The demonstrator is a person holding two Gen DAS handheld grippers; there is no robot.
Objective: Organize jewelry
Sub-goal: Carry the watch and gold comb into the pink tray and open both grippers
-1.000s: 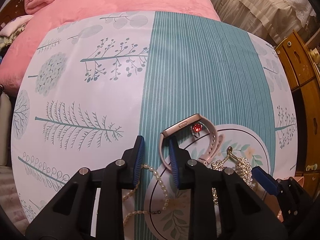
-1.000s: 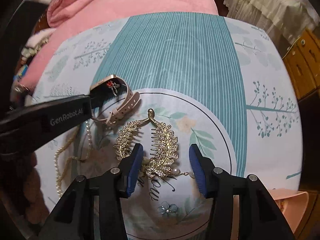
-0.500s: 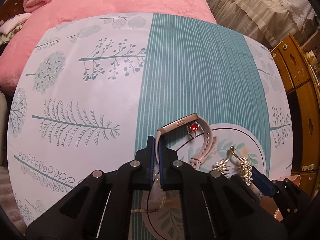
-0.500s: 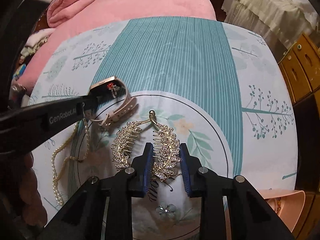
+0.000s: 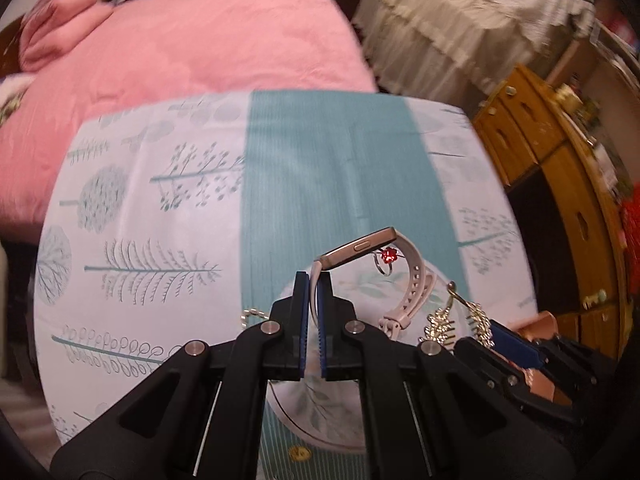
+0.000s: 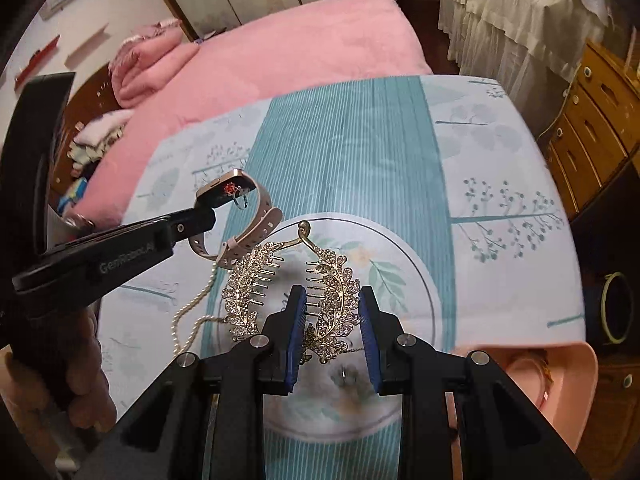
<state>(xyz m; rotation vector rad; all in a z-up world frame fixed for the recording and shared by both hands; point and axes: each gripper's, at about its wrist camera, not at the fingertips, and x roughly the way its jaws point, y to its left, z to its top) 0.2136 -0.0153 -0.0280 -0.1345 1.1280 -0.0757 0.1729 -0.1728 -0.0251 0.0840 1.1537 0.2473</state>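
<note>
Watch: the watch (image 5: 362, 246) has a rose-gold case and a pale pink strap; it is at the centre of the left wrist view, lifted, with the strap loop hanging to the right.
Ring: a ring (image 5: 387, 258) with a red stone sits inside the loop of the strap (whether it touches the strap I cannot tell).
Left gripper: the left gripper (image 5: 313, 294) has its fingers narrow, pinched on the strap end below the case.
Hair comb: a gold leaf-shaped hair comb (image 6: 320, 292) with clear stones, two curved halves joined at a hook on top, is at the centre of the right wrist view.
Right gripper: the right gripper (image 6: 331, 318) holds the right half of the comb between its fingers.
Necklace: a pearl necklace (image 6: 192, 312) lies on the cloth at lower left, partly behind the comb.
Bench: the bench (image 6: 500, 160) carries a white and teal cloth with tree prints.
Around: a pink bed (image 6: 280, 48) in the upper part; a pink tray (image 6: 572, 380) at lower right; wooden drawers (image 5: 532, 140) at the right edge.
</note>
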